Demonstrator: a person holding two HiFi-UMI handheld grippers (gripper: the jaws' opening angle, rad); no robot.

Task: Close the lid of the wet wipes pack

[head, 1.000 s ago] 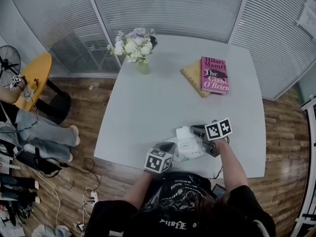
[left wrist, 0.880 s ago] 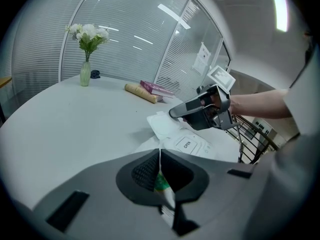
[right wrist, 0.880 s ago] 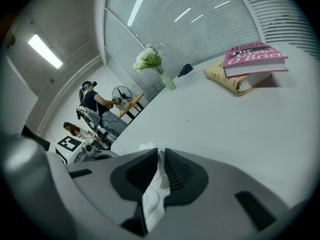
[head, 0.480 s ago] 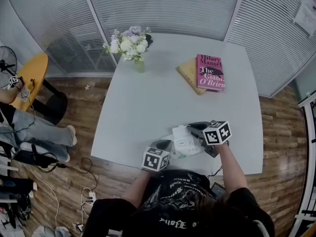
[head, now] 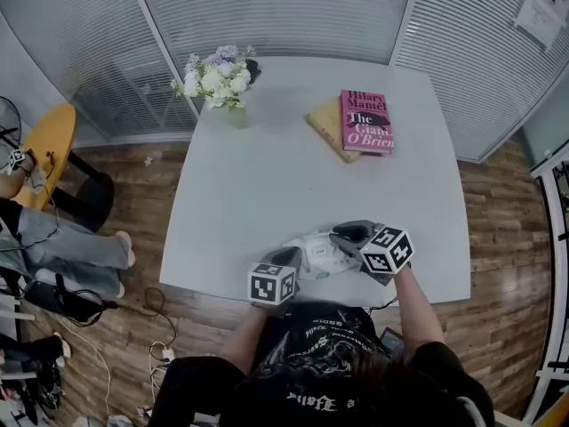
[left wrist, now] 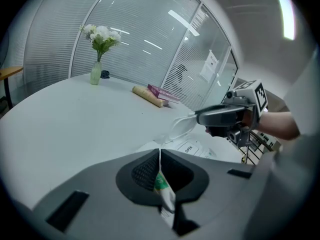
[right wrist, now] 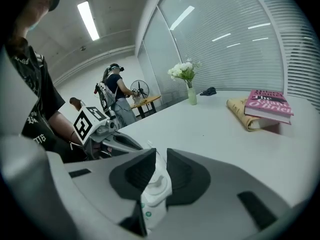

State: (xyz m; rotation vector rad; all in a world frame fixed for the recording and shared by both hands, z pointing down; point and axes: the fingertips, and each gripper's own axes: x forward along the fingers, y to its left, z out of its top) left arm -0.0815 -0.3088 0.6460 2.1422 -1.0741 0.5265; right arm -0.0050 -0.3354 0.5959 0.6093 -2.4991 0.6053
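Note:
The white wet wipes pack [head: 316, 257] lies near the table's front edge. My left gripper [head: 289, 258] is shut on the pack's near end; the thin green-printed film seam sits pinched between its pads [left wrist: 160, 156]. My right gripper [head: 342, 236] reaches over the pack from the right. In the left gripper view the translucent lid [left wrist: 182, 126] stands raised at the right gripper's tips [left wrist: 200, 118], above the pack's OPEN label [left wrist: 190, 148]. In the right gripper view the white lid [right wrist: 156, 186] fills the gap between the jaws [right wrist: 161, 159], which are opening.
A pink book on a tan one [head: 365, 121] lies at the table's far right. A vase of flowers [head: 216, 78] stands at the far left corner. The grey table [head: 267, 176] ends just behind the pack. A yellow chair [head: 49, 140] and a person [right wrist: 117, 94] are off to the left.
My right gripper has rolled and shifted a little up and leftwards over the pack, the lid still between its jaws. The left gripper keeps its place on the pack's end.

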